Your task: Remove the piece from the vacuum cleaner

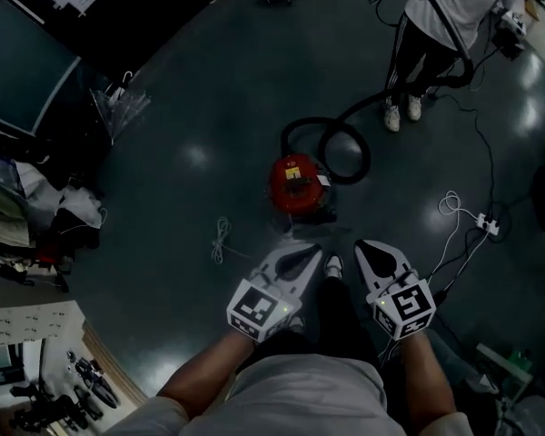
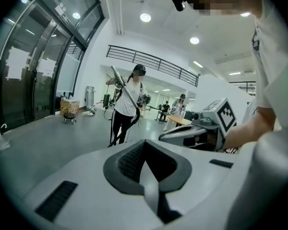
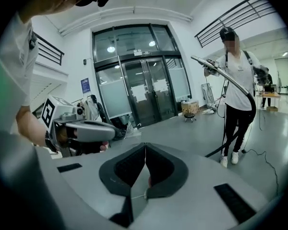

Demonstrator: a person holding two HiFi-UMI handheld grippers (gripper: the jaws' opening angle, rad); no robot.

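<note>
The red canister vacuum cleaner [image 1: 295, 182] stands on the dark floor ahead of me, its black hose [image 1: 334, 145] looping beside it. The hose runs to a person [image 1: 440, 25] at the far right, who holds the wand [image 3: 225, 76] raised across the body. My left gripper [image 1: 313, 252] and right gripper [image 1: 362, 245] hover side by side, short of the vacuum and apart from it. Both are shut with nothing between the jaws. The left gripper [image 2: 144, 151] points toward the person [image 2: 126, 110], and so does the right gripper [image 3: 145, 153].
A white cord [image 1: 220, 240] lies on the floor to the left of the vacuum. A power strip [image 1: 484, 222] with a white cable sits at the right. Cluttered benches [image 1: 27, 207] line the left side. Glass doors [image 3: 134, 87] and a small trolley [image 3: 189, 109] stand far off.
</note>
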